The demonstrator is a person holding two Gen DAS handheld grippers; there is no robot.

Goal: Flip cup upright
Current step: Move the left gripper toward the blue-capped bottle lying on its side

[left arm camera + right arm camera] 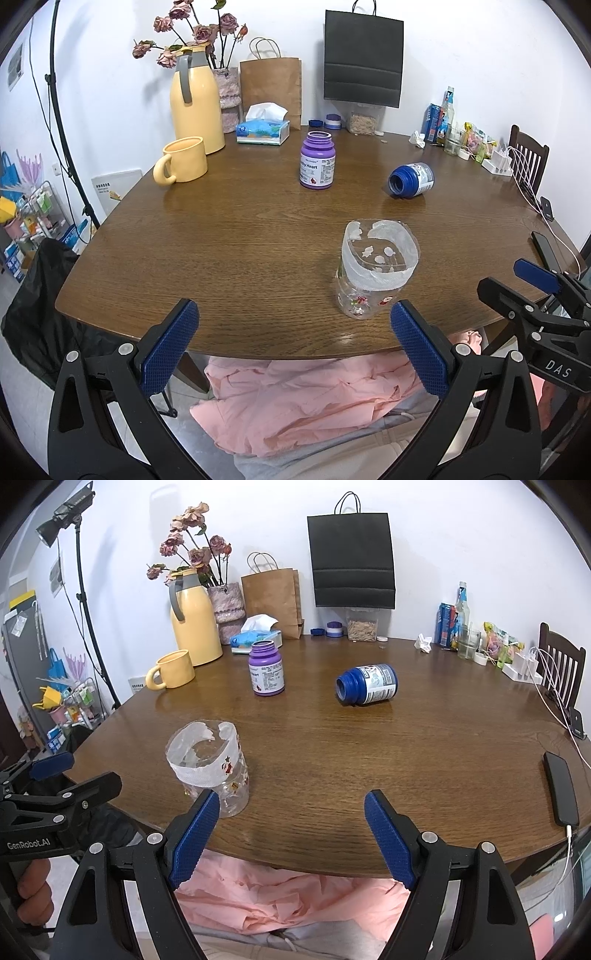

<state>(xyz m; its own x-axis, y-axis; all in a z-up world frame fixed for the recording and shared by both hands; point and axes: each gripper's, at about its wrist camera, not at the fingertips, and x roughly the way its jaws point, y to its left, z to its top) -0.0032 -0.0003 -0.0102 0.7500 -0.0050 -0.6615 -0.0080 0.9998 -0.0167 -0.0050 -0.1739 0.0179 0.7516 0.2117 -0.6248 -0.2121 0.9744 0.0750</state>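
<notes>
A clear plastic cup [373, 273] [208, 764] with small stickers and a white paper band round its rim stands mouth-up on the brown table [240, 251] [369, 757], near the front edge. My left gripper [293, 314] is open, its right finger just below and beside the cup without holding it. My right gripper [291, 805] is also open, with the cup just past its left finger. Each gripper shows at the edge of the other's view, the right gripper [535, 291] and the left gripper [55, 779]. Both hover at the table's front edge.
A blue bottle [412, 181] [367, 685] lies on its side mid-table. A purple bottle [317, 162] [266, 670] and a yellow mug [183, 160] [171, 670] stand further back. A phone [561, 790] lies at the right edge. Bags, jug and clutter line the wall.
</notes>
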